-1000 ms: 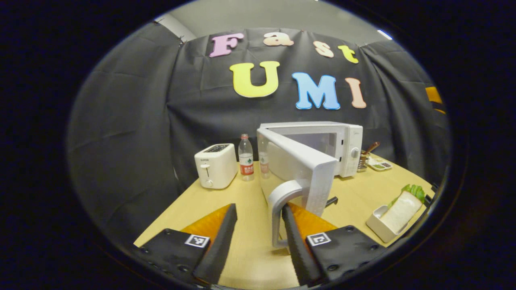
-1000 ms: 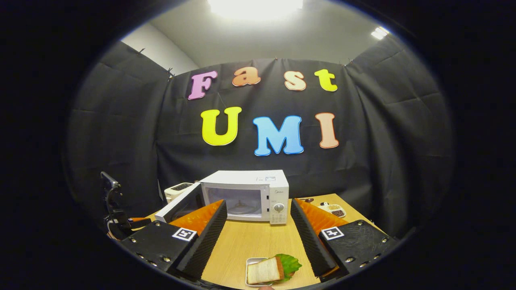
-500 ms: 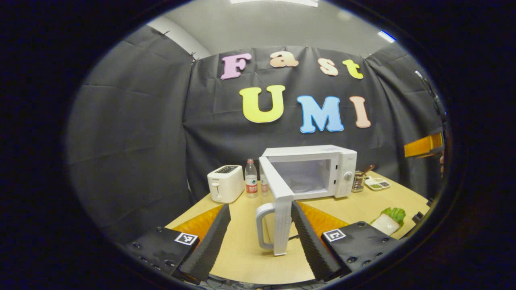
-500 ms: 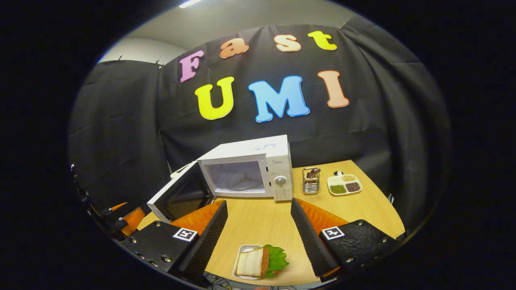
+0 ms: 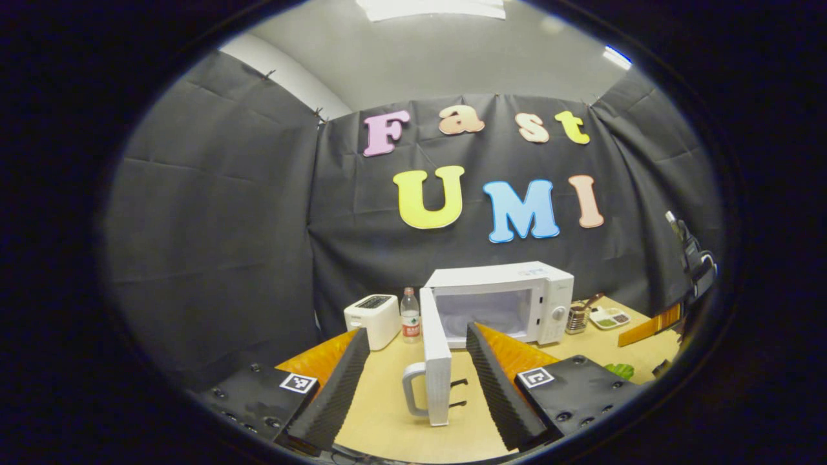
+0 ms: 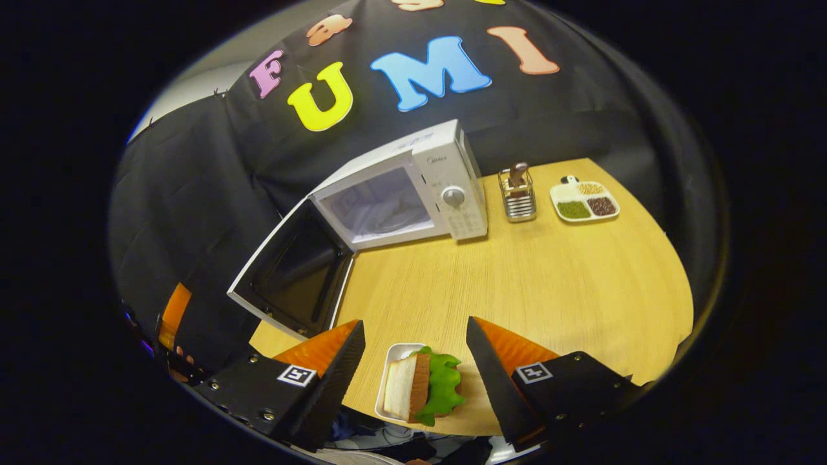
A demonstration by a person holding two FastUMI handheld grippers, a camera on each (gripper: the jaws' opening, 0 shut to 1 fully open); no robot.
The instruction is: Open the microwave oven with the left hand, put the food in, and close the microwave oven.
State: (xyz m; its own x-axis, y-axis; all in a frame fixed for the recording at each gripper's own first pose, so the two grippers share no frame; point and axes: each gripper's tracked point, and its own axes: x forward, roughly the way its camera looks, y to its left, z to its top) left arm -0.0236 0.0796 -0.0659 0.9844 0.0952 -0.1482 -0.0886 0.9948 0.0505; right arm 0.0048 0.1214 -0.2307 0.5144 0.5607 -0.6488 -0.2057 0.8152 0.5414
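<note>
The white microwave (image 5: 497,300) stands at the back of the table with its door (image 5: 434,361) swung wide open, edge-on to me, handle (image 5: 411,387) on its left. My left gripper (image 5: 416,329) is open; the door edge shows between its fingers and neither presses on it. In the right gripper view the microwave (image 6: 413,187) has an empty cavity and its door (image 6: 291,271) hangs open to the left. The sandwich (image 6: 420,387), bread with green lettuce in a small white tray, lies at the table's front edge. My right gripper (image 6: 414,323) is open above it, a finger on each side.
A white toaster (image 5: 373,318) and a water bottle (image 5: 409,315) stand left of the microwave. Right of it are a metal utensil holder (image 6: 517,194) and a divided dish of beans (image 6: 585,199). Bare wooden table (image 6: 555,284) stretches between the sandwich and the microwave.
My left gripper has let go of the door handle and drawn back; the door is now fully open. My right gripper has tilted down and moved over the sandwich.
</note>
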